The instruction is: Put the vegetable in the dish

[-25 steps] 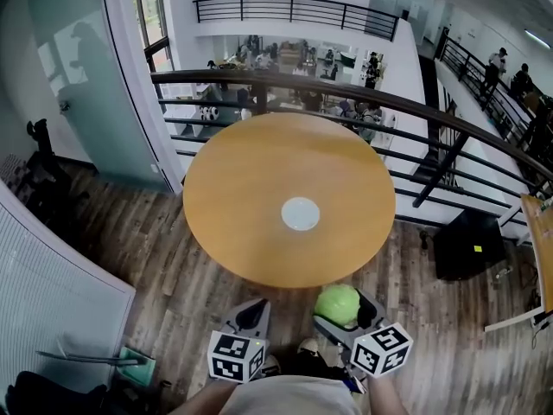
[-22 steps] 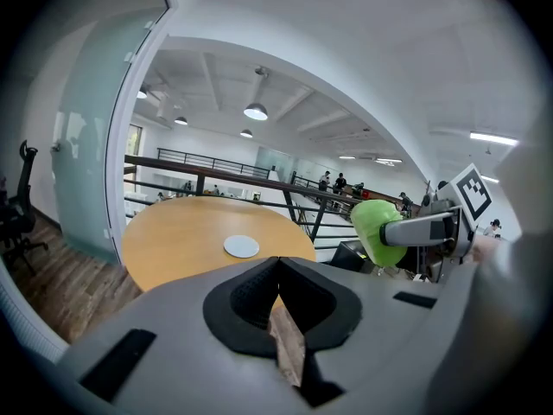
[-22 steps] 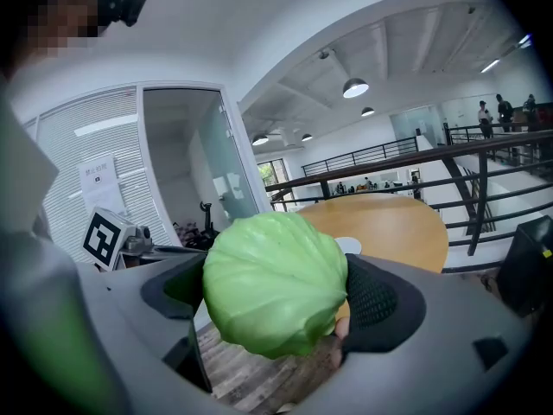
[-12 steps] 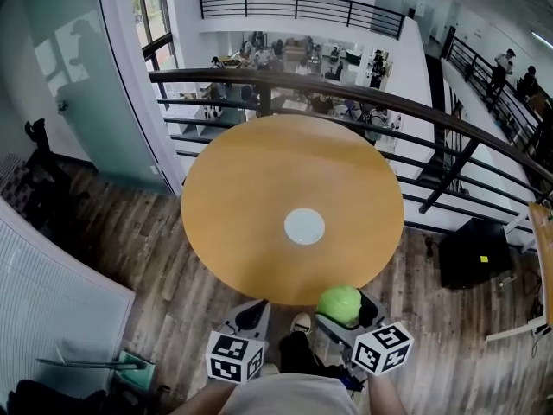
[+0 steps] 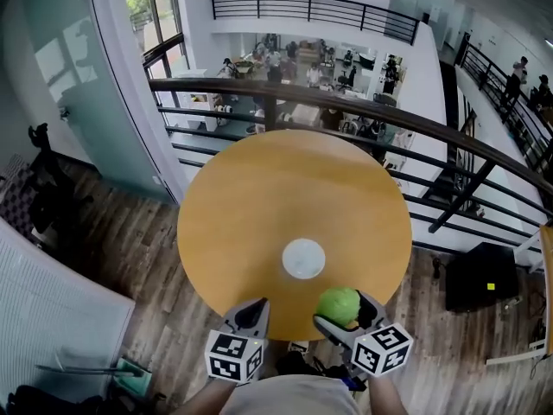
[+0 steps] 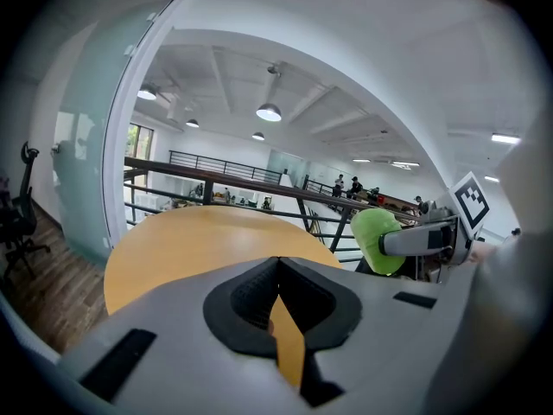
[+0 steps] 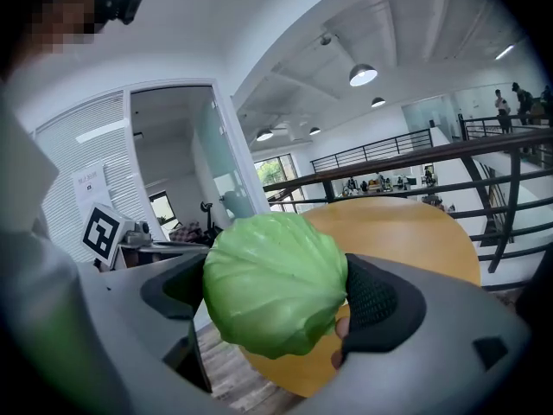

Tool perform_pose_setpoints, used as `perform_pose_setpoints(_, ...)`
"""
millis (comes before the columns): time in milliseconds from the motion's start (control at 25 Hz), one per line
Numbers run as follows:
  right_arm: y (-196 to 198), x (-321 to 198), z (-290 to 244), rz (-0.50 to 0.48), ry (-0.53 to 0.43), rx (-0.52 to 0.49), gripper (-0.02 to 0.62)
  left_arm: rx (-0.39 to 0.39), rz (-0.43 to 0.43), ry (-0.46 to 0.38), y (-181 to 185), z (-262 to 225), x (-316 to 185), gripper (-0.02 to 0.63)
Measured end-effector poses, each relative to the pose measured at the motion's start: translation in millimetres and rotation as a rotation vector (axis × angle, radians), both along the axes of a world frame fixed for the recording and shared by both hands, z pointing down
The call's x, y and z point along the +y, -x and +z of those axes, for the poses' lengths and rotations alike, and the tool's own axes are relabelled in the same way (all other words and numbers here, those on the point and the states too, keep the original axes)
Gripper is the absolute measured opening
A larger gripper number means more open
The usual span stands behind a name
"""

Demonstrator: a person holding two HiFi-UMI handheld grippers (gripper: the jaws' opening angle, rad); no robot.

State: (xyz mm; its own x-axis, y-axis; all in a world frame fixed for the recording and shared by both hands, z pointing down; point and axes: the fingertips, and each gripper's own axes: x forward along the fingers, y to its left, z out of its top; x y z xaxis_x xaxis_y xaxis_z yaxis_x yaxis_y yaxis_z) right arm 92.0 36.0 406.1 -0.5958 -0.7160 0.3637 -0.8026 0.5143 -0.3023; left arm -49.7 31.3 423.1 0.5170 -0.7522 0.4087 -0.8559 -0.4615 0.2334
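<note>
A round green cabbage is clamped between the jaws of my right gripper, which hovers over the near edge of the round wooden table. In the right gripper view the cabbage fills the space between the black pads. A small white dish lies flat on the table, just beyond and slightly left of the cabbage. My left gripper is at the table's near edge, left of the right one, its jaws pressed together with nothing in them. The cabbage also shows at the right of the left gripper view.
A dark metal railing curves behind the table, with a lower floor and people beyond it. A glass partition stands at the left. A dark box sits on the wood floor to the right.
The table and dish have come nearer in the head view; both grippers now reach over the table's near edge, with the cabbage still held close to the dish.
</note>
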Motion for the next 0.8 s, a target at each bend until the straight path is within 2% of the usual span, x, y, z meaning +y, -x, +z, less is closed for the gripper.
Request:
perform_pose_setpoints(200, -14.9, -40.2, -1.7, -0.027, 0.002, -0.01, 0.479, 0.004, -0.027, 0.003, -15.9, -2.6, -38.4, 0.021)
perform_pose_setpoints(440, -26.7, -64.9, 5.1, -0.032, 0.028, -0.004, 0.479, 0.002, -0.05, 0.014, -24.9, -3.2, -60.2, 0.021)
perform_pose_setpoints(800, -19.2, -78.9, 6.6, 0.022, 0.04, 0.003, 0.479, -0.005, 0.015, 0.02, -27.3, -3.2, -78.5, 0.021)
